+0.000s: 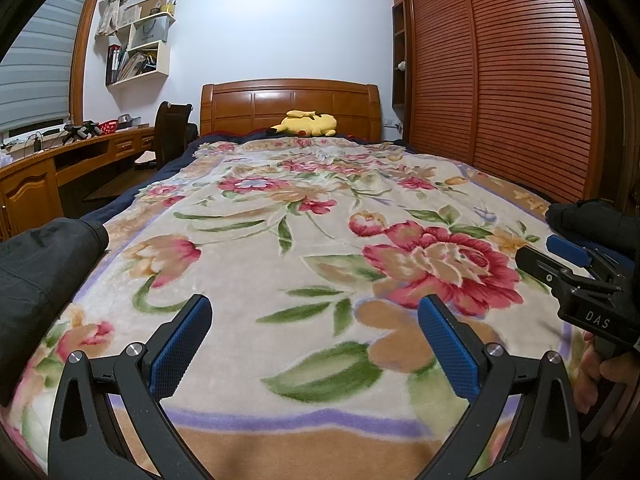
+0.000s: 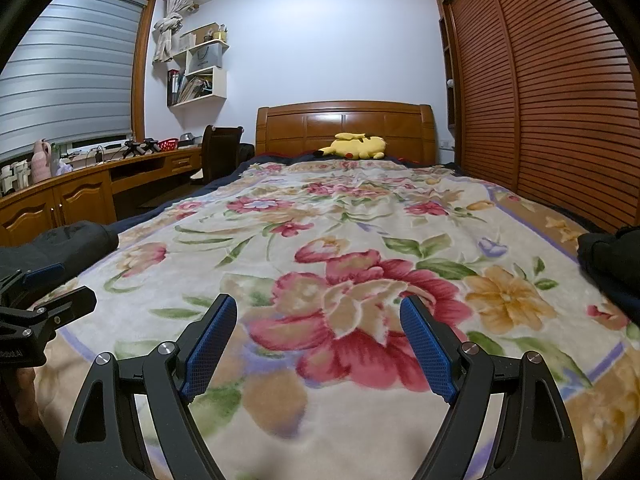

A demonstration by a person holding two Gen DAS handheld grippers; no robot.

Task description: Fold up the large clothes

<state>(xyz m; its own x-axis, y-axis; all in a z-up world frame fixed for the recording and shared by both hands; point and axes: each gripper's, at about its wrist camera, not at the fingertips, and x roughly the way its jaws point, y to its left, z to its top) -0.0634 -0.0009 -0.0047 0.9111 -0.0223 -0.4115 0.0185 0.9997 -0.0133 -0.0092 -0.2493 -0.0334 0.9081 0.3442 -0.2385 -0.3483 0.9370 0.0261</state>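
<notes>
A dark black garment lies at the bed's near left edge [image 1: 36, 276] and shows in the right wrist view [image 2: 60, 240] too. Another dark bundle of cloth sits at the right edge [image 1: 592, 220], also seen in the right wrist view [image 2: 612, 256]. My left gripper [image 1: 314, 320] is open and empty above the floral blanket [image 1: 312, 220]. My right gripper [image 2: 318, 316] is open and empty above the same blanket [image 2: 360, 208]. The right gripper also shows at the right of the left wrist view [image 1: 560, 260]. The left gripper shows at the left of the right wrist view [image 2: 48, 288].
A yellow plush toy [image 1: 306, 124] lies by the wooden headboard [image 1: 290, 106]. A wooden desk [image 1: 60, 160] and a dark chair [image 1: 172, 128] stand left of the bed. A slatted wardrobe [image 1: 500, 80] lines the right side.
</notes>
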